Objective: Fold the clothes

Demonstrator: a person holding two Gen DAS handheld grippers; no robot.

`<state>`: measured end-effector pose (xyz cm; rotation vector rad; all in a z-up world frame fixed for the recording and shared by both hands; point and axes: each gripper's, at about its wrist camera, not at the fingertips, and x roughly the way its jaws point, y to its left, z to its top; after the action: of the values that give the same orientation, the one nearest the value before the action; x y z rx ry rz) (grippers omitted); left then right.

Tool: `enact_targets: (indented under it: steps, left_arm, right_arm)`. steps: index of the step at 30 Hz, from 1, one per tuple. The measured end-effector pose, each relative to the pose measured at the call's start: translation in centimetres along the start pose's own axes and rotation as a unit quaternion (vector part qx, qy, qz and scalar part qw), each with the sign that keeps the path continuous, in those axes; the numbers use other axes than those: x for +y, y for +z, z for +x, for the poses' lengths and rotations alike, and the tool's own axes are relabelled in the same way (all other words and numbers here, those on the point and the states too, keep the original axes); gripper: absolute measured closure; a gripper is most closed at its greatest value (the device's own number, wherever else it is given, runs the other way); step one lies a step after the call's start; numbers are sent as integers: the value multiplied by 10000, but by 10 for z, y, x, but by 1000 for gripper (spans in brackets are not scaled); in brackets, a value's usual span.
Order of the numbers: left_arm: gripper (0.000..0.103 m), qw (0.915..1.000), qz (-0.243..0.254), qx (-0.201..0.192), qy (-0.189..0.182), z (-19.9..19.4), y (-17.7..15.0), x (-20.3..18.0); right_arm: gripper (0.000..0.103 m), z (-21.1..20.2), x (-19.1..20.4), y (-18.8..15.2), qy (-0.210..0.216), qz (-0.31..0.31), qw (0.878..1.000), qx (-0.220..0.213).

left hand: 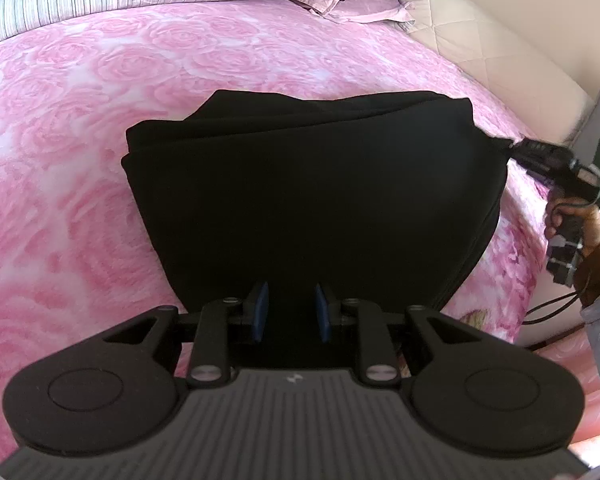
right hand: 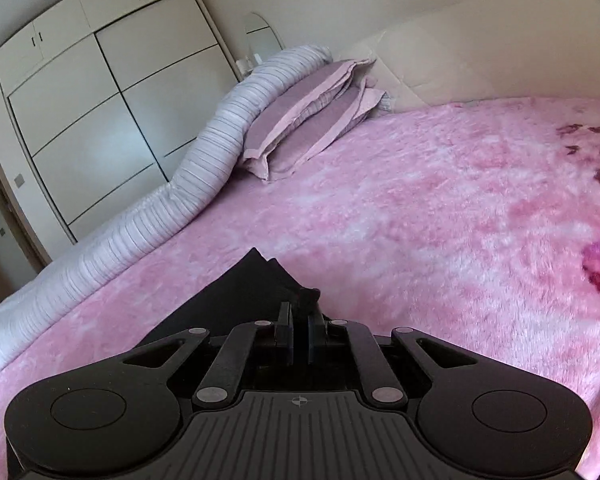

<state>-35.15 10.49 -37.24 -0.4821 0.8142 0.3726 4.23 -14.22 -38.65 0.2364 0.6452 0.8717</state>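
Bed blanket [left hand: 80, 128], pink rose print: bears everything.
Striped quilt [right hand: 204, 152], two mauve pillows [right hand: 312, 120]: far edge, well apart from work.
Black garment [left hand: 308, 184]: folded stack, mid-blanket, directly ahead of my left gripper [left hand: 291, 312]; long axis runs across my left view, side to side.
My left gripper: pads apart, straddling near edge of garment, not clamped.
My right gripper [right hand: 300, 330]: pads together, pinching garment's right corner [right hand: 309, 298].
Judgement: right hand already holds; left nearer to bulk, next fold turns on it.
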Motion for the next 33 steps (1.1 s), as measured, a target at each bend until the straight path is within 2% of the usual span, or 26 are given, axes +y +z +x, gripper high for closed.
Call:
enact_targets:
  steps: [2,4,5,6,8,9,11,13,14,16,18,20,24,26,29,30,33]
  left_arm:
    - [83,9999,33,-59,83,-4,-2,-1]
    - [83,9997,79,-177,166,-11,-5,-4]
    - [83,9994,105,-252,208,-16,-6,-5]
    - [83,9991,131,-327,250,-20,-8,-6]
    - [83,9983,185,-458,305,-27,-11,-9]
    - [83,9984,219,-463,248,-27,-13,-11]
    - [83,9984,285,-473,133,-27,-16,-15]
    - [83,9983,376,-408,169,-20,-24,-19]
    - [83,9982,427,-354,228,-15,-28,-20]
    - [83,9976,529,-287,339,-6,-37,-23]
    - [83,9965,589,-433,409,-7,-42,-26]
    - [83,9968,470,-419,483,-14,-39,-27]
    - [84,9972,311,-552,393,-28,-42,-26]
    - [84,9971,349,-519,433,-25,-48,-28]
    - [84,9967,326,-545,508,-19,-56,-30]
    - [84,9969,270,-534,515,-21,-55,-30]
    - [84,9972,105,-438,601,-27,-51,-30]
  right_arm:
    - [98,8,-7,-2,-34,90,9998,160]
    - [94,2,-2,2,-147,-6,9998,145]
    - [83,-1,0,4,-208,-62,9997,130]
    - [63,-9,7,3,-408,-215,9989,-14]
    - [57,-28,20,1,-859,-556,9941,-351]
    - [57,-35,26,-2,-897,-725,9922,-477]
    - [57,-46,40,-11,-656,-1159,9894,-574]
    - [57,-45,53,-25,-241,-1655,9851,-402]
    - [57,-38,57,-32,-213,-1872,9818,-222]
    - [57,-21,62,-48,-390,-2258,9732,186]
    - [57,-11,58,-61,-591,-2385,9688,313]
    - [57,-13,55,-57,-634,-2058,9757,409]
    - [57,-45,71,-51,-674,-1993,9776,115]
    - [57,-56,82,-56,-368,-2082,9774,82]
    - [57,-39,89,-78,-290,-2159,9737,671]
    - [57,-34,87,-85,-336,-2098,9749,667]
    - [57,-39,91,-80,-524,-1786,9799,718]
